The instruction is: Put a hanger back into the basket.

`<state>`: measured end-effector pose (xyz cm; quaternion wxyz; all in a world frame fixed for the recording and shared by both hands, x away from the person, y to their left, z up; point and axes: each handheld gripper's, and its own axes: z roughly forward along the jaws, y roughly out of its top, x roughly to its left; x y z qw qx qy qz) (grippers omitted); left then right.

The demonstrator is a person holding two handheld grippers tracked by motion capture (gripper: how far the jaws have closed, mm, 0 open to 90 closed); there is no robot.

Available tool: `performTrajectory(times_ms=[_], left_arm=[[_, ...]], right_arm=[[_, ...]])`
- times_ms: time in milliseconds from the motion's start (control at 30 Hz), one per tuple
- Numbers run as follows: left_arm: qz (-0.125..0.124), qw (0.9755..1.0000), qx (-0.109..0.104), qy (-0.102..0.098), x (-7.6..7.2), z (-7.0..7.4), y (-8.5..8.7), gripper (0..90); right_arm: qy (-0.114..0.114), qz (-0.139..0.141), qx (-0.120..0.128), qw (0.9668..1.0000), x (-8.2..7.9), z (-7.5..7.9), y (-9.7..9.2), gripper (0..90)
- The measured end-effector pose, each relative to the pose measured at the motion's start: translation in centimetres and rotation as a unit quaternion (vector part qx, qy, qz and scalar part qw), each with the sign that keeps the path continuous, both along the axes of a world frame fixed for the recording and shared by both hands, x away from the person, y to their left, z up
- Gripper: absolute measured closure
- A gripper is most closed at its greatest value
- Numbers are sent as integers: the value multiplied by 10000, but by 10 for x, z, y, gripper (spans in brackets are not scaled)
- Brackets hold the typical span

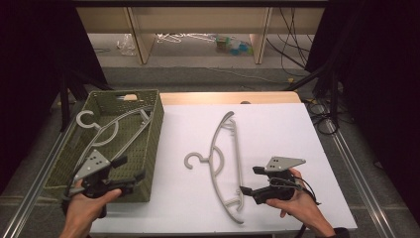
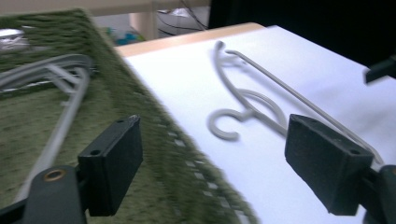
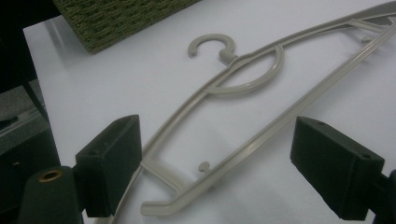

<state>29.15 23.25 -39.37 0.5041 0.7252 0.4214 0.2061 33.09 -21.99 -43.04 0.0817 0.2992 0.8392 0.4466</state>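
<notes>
There are two grey hangers: one hanger [image 1: 224,166] lies on the desk [image 1: 277,129] beside the basket [image 1: 156,126], one hanger [image 1: 111,131] inside it. There is one green basket.

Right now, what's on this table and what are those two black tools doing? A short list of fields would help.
surface: white table
basket: green woven basket at the table's left side
hanger in basket: grey, lying inside
hanger on table: grey, lying flat, hook toward basket
left gripper: jaws open, above basket's edge
right gripper: jaws open, around the table hanger's near end
</notes>
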Motion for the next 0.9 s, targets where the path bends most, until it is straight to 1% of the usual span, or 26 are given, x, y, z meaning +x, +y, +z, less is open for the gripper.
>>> performTrajectory(times_ms=[33,67,100,133,167,200,233,267,300,333,400,433,467,500,533,567,600,667,700,767,800,833,867,900], left_arm=[[-79,10000,19,-41,-1,-1,-4,167],[-148,9998,-8,-105,-3,-2,-8,166],[-123,9998,-26,-182,-7,-4,-14,166],[-135,9997,-5,-219,-8,-5,-18,166],[-84,9997,16,-227,-11,-7,-23,166],[-158,9995,2,-272,-13,-11,-29,166],[-223,9993,24,-296,-14,-13,-33,166],[-258,9992,19,-292,-15,-15,-36,165],[-240,9994,-55,-253,-17,-18,-41,166],[-249,9993,-37,-268,-19,-19,-43,165],[-334,9988,32,-358,-21,-22,-46,164],[-384,9984,34,-422,-22,-25,-47,165],[-407,9982,-21,-435,-23,-27,-49,165],[-470,9976,28,-513,-23,-29,-49,165],[-474,9974,28,-539,-24,-31,-50,165],[-474,9975,39,-516,-24,-34,-52,165],[-549,9971,79,-520,-25,-37,-53,165],[-592,9966,204,-530,-26,-39,-55,165],[-632,9964,152,-537,-26,-40,-56,165],[-648,9964,162,-518,-27,-40,-56,165],[-651,9965,159,-509,-27,-42,-55,165],[-651,9965,159,-509,-27,-42,-55,165],[-618,9966,186,-509,-26,-42,-53,165],[-618,9966,186,-509,-26,-42,-53,166]], right_arm=[[-23,-20,-2,10000,0,0,0,175],[-28,-15,-7,10000,0,0,0,174],[-4,-4,4,10000,0,0,1,174],[-14,25,-1,10000,0,-1,1,174],[6,23,4,10000,0,-1,1,174],[-24,7,-15,10000,0,-2,2,174],[2,24,-20,10000,0,-2,2,174],[-18,8,-22,10000,0,-2,3,174],[14,10,-20,10000,-1,-2,3,174],[5,8,-26,10000,-1,-2,3,174],[-20,12,-36,10000,-1,-2,4,174],[-29,-3,-44,10000,-1,-2,4,173],[-21,-21,-29,10000,-1,-2,5,173],[-16,-24,-38,10000,-1,-3,7,173],[16,-8,-60,10000,-1,-3,8,173],[15,-10,-74,10000,-1,-3,10,173],[-3,4,-112,9999,-1,-3,12,172],[18,24,-156,9999,-2,-3,17,171],[-14,28,-165,9999,-2,-4,19,169],[0,73,-204,9998,-1,-5,25,165],[-62,38,-311,9995,1,-6,33,166],[-62,38,-311,9995,1,-6,33,166],[-5,51,-390,9992,4,-9,40,166],[-5,51,-390,9992,4,-9,40,166]])
